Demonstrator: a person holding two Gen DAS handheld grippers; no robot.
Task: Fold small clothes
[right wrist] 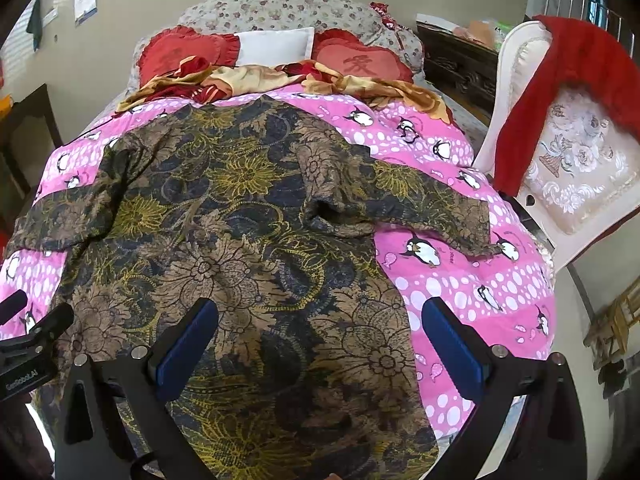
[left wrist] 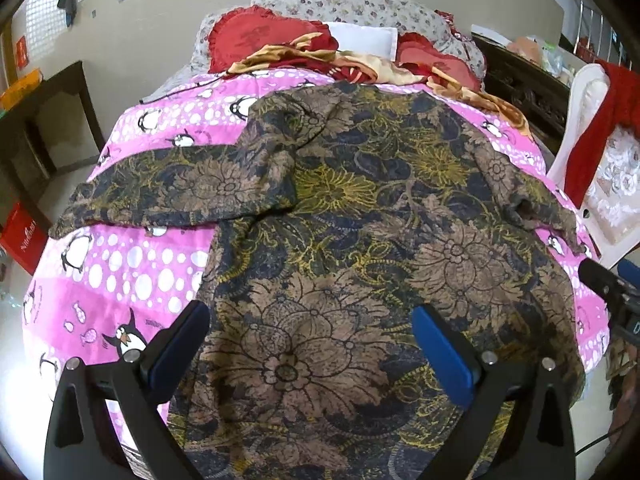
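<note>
hovering wide open and empty over the near hem, the left gripper (left wrist: 310, 344) and right gripper (right wrist: 320, 340) look set to begin folding: the floral shirt (left wrist: 340, 208) lies spread flat on the pink penguin quilt (left wrist: 120, 264), sleeves out. next, i judge, each should pinch a sleeve or side edge and bring it inward. readable writing: a partial "geo…ai" label on the clamp (right wrist: 24, 360) and a chinese character on the red heart cushion (right wrist: 356, 65).

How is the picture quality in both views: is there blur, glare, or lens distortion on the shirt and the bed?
Left wrist view: strong fisheye bending, dark vignette at the corners; the floral shirt is sharp and evenly lit, the left gripper open over it. Right wrist view: same curved distortion, the pink quilt bulging; soft daylight, no harsh glare, the right gripper open.
</note>
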